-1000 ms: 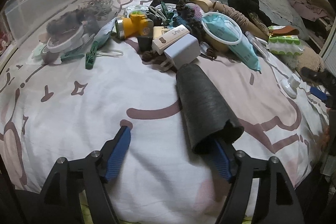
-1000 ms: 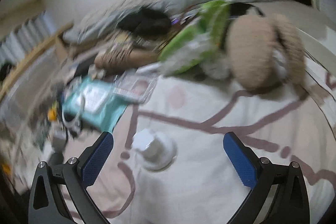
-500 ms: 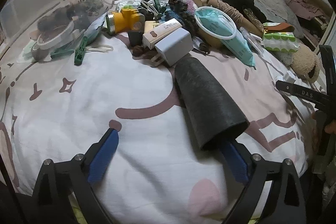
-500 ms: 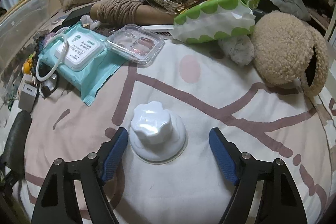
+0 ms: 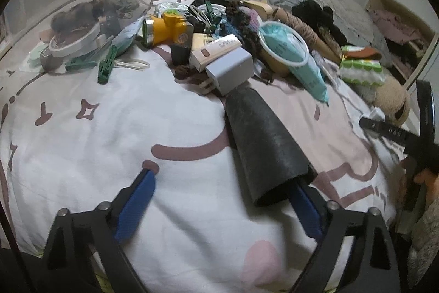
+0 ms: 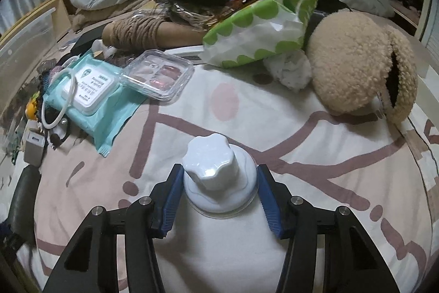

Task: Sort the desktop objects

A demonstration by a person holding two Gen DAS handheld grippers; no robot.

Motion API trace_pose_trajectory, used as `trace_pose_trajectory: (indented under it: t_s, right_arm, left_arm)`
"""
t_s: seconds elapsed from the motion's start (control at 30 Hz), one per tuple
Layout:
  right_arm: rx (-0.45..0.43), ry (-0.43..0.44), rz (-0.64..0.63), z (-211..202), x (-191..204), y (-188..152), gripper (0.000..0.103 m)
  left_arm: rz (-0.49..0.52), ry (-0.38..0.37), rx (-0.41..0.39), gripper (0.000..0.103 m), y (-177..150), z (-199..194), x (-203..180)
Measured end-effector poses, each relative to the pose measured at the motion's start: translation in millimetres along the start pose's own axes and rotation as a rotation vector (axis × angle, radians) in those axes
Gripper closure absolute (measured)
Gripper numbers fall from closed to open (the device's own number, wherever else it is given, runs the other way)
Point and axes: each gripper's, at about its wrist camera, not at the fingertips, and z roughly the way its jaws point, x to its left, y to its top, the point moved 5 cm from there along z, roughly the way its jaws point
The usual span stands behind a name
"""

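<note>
Bedsheet (image 6: 301,111) | right gripper (image 6: 216,192) has just closed onto white knob (image 6: 211,169) | left gripper (image 5: 222,199) spread wide, empty

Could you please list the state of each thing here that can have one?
Right hand-held gripper: jaws have just been closing, pads against the white knob.
Left hand-held gripper: open, holding nothing.
Black cone: lying on its side.
Clear lidded case: closed.
Fleece pouch: open.

The bed (image 5: 82,144) is viewed closely, steeply downward, from both wrists (fisheye); the teal wipes pack (image 5: 299,59) (image 6: 93,98) is shared at upper frame.
</note>
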Motion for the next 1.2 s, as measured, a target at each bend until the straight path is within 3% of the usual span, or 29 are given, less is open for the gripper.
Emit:
trace_pose_trajectory:
  t_s: [0.2,0.43,0.77,1.2]
  right_arm:
    - [-0.014,0.008,-0.018,-5.2,3.8,-0.1,0.049]
    - [-0.01,0.024,0.0,-3.9,1.6,0.7,0.049]
    - [-0.012,0.046,-0.012,-3.8,6.5,1.2,0.049]
    - [0.002,0.069,-0.004,-1.0,7.7,1.1,0.049]
  left_arm:
    - [0.019,0.064,-0.04,0.035,7.0,3.8,-2.4]
    - [0.083,0.015,-0.063,0.088,8.1,0.8,-16.0]
    - [0.004,-0.027,-0.035,0.091,14.3,9.5,-9.3]
    - [0.01,-0.039,-0.052,0.093,19.4,9.2,-12.7]
